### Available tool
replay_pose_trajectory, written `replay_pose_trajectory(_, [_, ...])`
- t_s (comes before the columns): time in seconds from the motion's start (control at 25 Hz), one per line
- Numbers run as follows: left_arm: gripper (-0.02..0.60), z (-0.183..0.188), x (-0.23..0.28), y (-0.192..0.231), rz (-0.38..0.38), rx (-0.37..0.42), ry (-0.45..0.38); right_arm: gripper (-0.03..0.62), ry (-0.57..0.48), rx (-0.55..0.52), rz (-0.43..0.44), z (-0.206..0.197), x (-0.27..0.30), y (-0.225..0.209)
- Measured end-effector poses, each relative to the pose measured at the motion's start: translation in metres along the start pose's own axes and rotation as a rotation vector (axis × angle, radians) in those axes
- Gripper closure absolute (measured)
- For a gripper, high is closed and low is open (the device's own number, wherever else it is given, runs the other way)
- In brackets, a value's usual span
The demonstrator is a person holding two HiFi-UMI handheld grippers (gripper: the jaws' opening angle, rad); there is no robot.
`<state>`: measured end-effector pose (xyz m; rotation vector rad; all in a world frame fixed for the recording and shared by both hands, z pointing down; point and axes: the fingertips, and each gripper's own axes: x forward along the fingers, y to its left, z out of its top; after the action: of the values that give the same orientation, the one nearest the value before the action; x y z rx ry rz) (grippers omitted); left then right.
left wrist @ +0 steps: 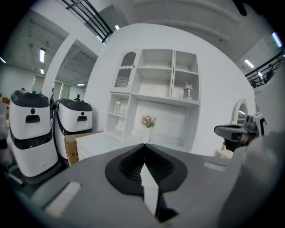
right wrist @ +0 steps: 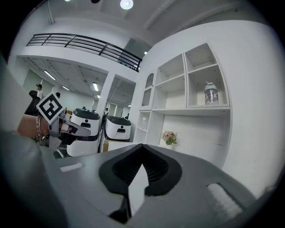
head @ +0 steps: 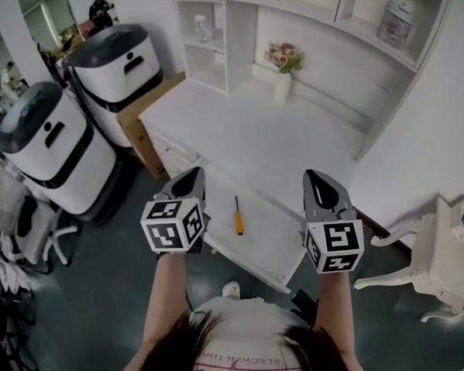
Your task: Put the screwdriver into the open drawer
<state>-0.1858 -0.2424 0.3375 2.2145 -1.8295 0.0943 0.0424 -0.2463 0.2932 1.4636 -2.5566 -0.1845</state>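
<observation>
White is nearly everything in this room. From the head view we look down on a white table [head: 250, 127] set against white shelves [head: 212, 40], with a vase of flowers [head: 284, 67] at its back. Two rounded white machines [head: 106, 62] with black tops stand on the dark floor [head: 118, 291] at the left. A cardboard box [head: 146, 118] sits between them and the table, and a white chair [head: 438, 257] stands at the right. The screwdriver [head: 237, 217] (orange handle towards us, thin shaft pointing away) lies on the white panel that juts from the table's front. That panel looks like the open drawer [head: 275, 253], though we cannot be sure. The screwdriver lies free between the left tongs [head: 196, 173] and the right tongs [head: 311, 176], and neither touches it.

Through the left gripper view, we see the left tongs pressed together at the tips, with nothing between them. Beyond them stand the shelves, with a lidded jar [left wrist: 188, 91] in one upper compartment. The flowers and both machines are also in sight. The right tongs show at the right edge.

Through the right gripper view, the right tongs are likewise together and empty. At the left, a hand [right wrist: 29, 127] holds the left tongs, its marker cube [right wrist: 50, 107] on top.
</observation>
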Motion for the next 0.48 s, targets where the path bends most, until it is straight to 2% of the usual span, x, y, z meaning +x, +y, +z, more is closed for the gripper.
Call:
replay_pose_trajectory(0.12, [0.565, 0.023, -0.007, 0.002, 0.012, 0.037, -0.074, 0.592, -0.05, 0.0, -0.026, 0.016, -0.004, -0.006])
replay_pose_trajectory(0.32, [0.565, 0.063, -0.024, -0.001, 0.066, 0.19, -0.242, 0.592, -0.114, -0.001, -0.069, 0.038, -0.014, -0.018])
replay_pose_trajectory(0.48, [0.565, 0.087, -0.038, -0.009, 0.063, 0.266, -0.349, 0.592, -0.157, -0.001, -0.092, 0.05, -0.021, -0.024])
